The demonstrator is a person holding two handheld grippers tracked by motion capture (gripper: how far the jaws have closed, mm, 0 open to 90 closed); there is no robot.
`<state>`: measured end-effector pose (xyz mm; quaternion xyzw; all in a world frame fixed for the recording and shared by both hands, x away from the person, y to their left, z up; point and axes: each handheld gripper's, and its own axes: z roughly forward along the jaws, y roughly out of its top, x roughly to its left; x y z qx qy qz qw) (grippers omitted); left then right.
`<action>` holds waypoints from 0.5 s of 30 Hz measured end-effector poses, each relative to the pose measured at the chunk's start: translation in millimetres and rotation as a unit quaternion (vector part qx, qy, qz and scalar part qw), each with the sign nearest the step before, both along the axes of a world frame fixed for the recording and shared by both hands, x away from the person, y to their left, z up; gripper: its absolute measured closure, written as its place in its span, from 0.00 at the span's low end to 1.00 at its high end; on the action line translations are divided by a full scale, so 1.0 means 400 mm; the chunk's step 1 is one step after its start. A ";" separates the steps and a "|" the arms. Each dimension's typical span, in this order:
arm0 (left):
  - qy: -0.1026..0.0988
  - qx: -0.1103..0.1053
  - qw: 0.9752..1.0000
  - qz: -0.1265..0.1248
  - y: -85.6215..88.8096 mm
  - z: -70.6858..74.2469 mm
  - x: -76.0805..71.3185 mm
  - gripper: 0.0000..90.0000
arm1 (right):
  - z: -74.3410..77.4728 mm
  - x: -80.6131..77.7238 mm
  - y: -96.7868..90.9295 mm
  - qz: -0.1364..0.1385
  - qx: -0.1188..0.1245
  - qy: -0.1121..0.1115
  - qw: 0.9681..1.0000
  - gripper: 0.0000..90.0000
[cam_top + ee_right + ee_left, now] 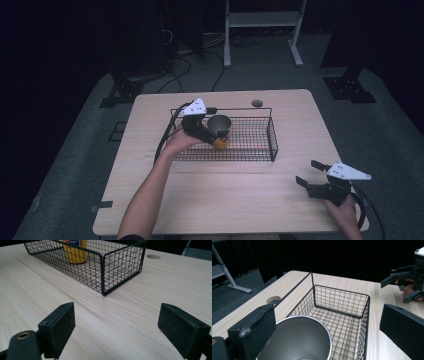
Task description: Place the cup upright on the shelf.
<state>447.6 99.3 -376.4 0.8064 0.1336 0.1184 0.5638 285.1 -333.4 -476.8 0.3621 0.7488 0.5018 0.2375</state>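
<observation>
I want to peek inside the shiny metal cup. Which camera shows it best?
The left gripper view: the metal cup sits close, its open mouth and inside wall plain, inside the wire basket. The high view shows it small, beside the left gripper. The right gripper view gives no clear look.

Cup (218,124) in basket (260,150), left end; basket on table (225,195)

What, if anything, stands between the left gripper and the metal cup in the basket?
Nothing visible. The left gripper is already at the cup, its open jaws on either side of the rim, inside the basket. A yellow container stands beside the cup.
</observation>
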 end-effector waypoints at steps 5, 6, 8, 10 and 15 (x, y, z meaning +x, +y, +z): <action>-0.002 0.005 1.000 0.003 0.001 -0.006 -0.014 0.00 | 0.000 -0.001 0.000 -0.001 0.000 0.001 1.000 0.15; -0.003 0.002 1.000 0.002 0.003 -0.007 -0.018 0.00 | 0.000 -0.001 0.000 -0.001 0.000 0.001 1.000 0.15; -0.003 -0.004 1.000 0.002 0.005 -0.008 -0.025 0.00 | 0.000 -0.001 0.000 -0.001 -0.001 0.001 1.000 0.15; -0.004 -0.005 1.000 0.001 0.006 -0.011 -0.032 0.00 | 0.000 0.000 0.000 -0.001 -0.001 0.001 1.000 0.15; -0.004 -0.009 1.000 0.004 0.010 -0.018 -0.045 0.00 | 0.000 -0.001 0.001 -0.001 -0.001 0.001 1.000 0.15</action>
